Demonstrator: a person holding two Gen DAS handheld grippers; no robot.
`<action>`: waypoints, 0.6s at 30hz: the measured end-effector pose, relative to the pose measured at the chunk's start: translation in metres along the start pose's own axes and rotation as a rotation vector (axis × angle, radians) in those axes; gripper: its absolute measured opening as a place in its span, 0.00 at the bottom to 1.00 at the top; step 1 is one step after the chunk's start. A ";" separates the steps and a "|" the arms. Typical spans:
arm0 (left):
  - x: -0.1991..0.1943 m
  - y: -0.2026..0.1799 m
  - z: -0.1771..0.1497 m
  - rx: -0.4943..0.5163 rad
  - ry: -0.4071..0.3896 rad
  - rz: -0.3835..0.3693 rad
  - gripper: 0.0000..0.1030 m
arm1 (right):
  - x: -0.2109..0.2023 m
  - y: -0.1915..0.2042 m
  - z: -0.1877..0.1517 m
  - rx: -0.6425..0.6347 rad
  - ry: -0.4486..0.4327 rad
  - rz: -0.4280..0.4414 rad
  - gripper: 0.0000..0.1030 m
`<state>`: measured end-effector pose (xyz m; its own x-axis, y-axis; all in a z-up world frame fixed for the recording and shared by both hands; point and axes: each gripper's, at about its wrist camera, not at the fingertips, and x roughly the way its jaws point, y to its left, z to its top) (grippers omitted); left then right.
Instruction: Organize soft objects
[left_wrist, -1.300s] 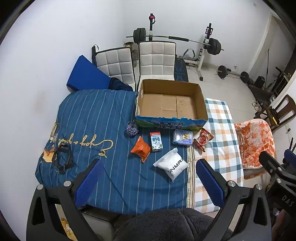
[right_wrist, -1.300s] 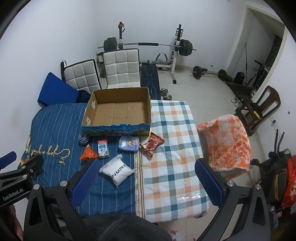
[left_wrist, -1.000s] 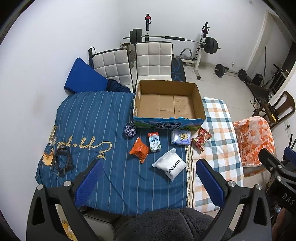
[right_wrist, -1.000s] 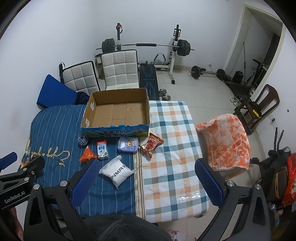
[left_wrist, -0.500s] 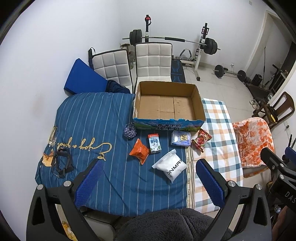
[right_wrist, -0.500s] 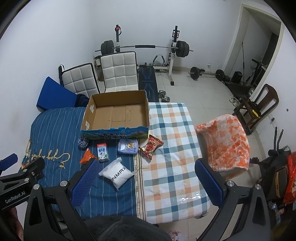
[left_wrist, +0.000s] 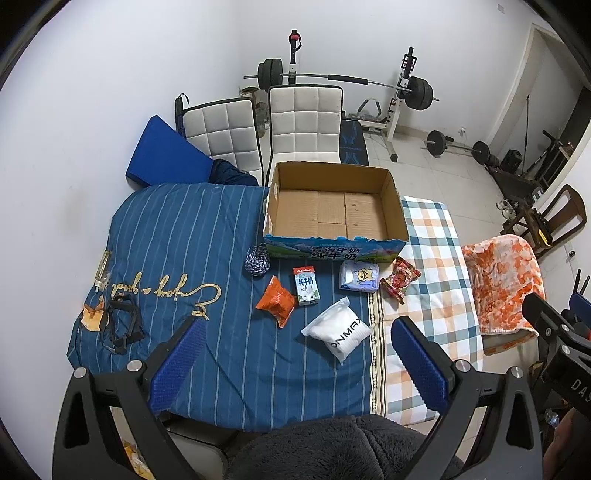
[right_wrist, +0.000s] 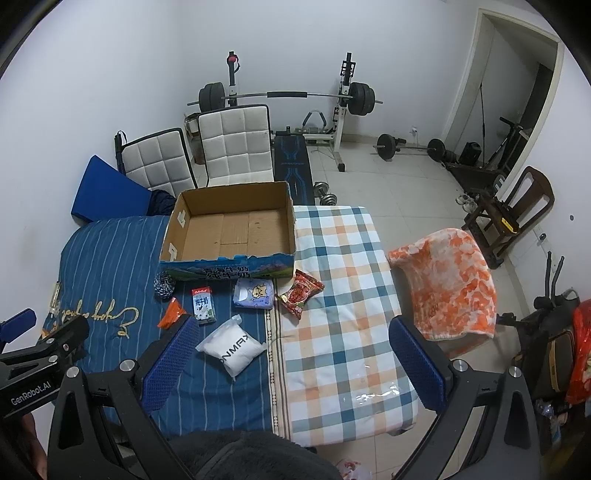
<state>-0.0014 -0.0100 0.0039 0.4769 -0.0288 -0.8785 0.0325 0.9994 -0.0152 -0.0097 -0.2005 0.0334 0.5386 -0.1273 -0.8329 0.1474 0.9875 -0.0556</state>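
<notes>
Blue striped bedding (left_wrist: 177, 236) and a checked cover (right_wrist: 340, 295) lie below my two spread, empty claws (left_wrist: 295, 354) (right_wrist: 291, 354). Weight bench (right_wrist: 291, 166) behind. Cardboard box (left_wrist: 332, 210) sits empty; white pouch (left_wrist: 341, 334), tissue pack (left_wrist: 359, 276) and snack bags (left_wrist: 277, 300) lie before it. Yarn-like ball (left_wrist: 257, 259) unclear.

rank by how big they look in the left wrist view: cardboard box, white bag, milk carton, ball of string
1. cardboard box
2. white bag, though it lies nearer the camera
3. milk carton and ball of string look about alike, too close to rank
</notes>
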 end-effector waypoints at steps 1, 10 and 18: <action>0.000 0.000 0.000 -0.001 0.000 0.001 1.00 | -0.002 0.001 0.001 0.000 -0.002 0.000 1.00; 0.000 0.000 0.001 -0.003 -0.001 -0.002 1.00 | -0.001 0.001 0.000 -0.002 -0.003 0.001 1.00; -0.006 0.001 0.000 -0.015 -0.018 -0.002 1.00 | -0.003 0.007 0.000 -0.007 -0.008 0.016 1.00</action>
<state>-0.0040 -0.0089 0.0097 0.4926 -0.0313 -0.8697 0.0204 0.9995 -0.0244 -0.0104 -0.1934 0.0360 0.5477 -0.1121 -0.8291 0.1330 0.9900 -0.0460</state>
